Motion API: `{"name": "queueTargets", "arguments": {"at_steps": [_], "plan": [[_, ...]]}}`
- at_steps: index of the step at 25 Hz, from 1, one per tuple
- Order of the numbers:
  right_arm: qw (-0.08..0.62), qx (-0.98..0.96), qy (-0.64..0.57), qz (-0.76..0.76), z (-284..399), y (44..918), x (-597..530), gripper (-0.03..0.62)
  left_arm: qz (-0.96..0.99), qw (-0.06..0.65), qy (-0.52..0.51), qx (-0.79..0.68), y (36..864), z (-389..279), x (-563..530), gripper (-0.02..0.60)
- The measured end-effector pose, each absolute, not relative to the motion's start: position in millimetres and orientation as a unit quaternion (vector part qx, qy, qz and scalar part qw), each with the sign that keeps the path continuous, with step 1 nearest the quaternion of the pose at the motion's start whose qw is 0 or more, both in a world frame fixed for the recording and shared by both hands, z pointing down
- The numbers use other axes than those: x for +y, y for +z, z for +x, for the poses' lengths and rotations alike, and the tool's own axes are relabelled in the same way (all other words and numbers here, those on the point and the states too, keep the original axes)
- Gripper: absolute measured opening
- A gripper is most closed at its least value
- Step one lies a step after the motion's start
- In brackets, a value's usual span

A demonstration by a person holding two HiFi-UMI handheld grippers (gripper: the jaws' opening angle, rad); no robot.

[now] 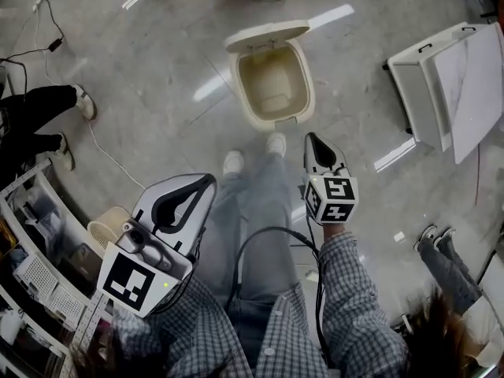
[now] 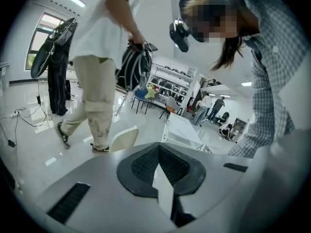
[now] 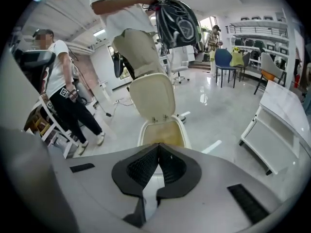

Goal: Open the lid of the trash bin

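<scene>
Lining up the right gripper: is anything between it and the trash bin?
Nothing visible. Only bare floor lies between the right gripper and the trash bin, straight ahead; its lid already stands open.

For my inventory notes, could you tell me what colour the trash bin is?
The trash bin is cream, lid included; the head view shows it best.

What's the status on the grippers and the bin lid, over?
Both shut, empty: left hand-held gripper, right hand-held gripper. Floor bin open, lid up. Just behind it, a person standing.
</scene>
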State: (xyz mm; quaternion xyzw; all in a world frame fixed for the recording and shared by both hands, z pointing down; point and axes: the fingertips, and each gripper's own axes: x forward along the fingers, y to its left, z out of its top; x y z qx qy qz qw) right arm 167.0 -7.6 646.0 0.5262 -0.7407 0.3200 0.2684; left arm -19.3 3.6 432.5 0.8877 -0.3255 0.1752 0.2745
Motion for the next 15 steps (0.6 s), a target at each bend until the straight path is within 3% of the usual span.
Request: {"name": "queueTargets", "arguments": {"at_steps": [15], "plan": [[0.229,-0.767,0.252,0.544,170,509,0,0.018,0.897,0.231,0.142,-0.35,349,-27,8,0.005]]}}
